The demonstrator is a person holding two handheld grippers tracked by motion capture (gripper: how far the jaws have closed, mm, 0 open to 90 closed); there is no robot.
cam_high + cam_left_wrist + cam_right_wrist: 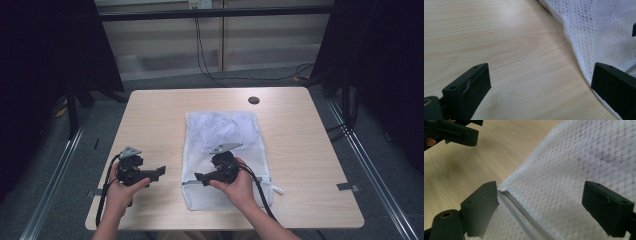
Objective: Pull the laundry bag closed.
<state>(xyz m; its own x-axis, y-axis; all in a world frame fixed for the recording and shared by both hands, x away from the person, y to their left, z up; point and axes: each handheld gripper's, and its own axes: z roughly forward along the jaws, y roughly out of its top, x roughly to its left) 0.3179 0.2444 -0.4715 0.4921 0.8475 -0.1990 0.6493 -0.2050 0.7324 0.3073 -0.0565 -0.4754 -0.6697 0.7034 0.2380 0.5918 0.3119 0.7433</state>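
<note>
- One white mesh laundry bag [222, 150] lies flat on the light wooden tabletop [150, 120], roughly at its middle and running from mid-tabletop toward the person's edge.
- One grey zipper [524, 216] runs across the bag near its end closest to the person; its closed end stops at the bag's left edge, where a small white tab shows in the right gripper view.
- Two grippers are in use, one in each of the person's two hands.
- The left gripper [159, 172] is held over bare tabletop just beside the bag's left edge, apart from it, its jaws pointing toward the bag.
- In the left gripper view its jaws stand wide apart with nothing between them but wood grain and, at the right jaw, the bag's hemmed edge [574, 53].
- The right gripper [198, 176] is held over the bag itself, near the bag's lower-left corner, jaws pointing toward the left edge.
- In the right gripper view its jaws are spread wide, straddling the zipper's end; they grip nothing.
- The left gripper's black jaw shows beyond the bag's edge in the right gripper view, at upper left.
- One small dark round disc [253, 100] sits on the tabletop beyond the bag's far end, well apart from it.
</note>
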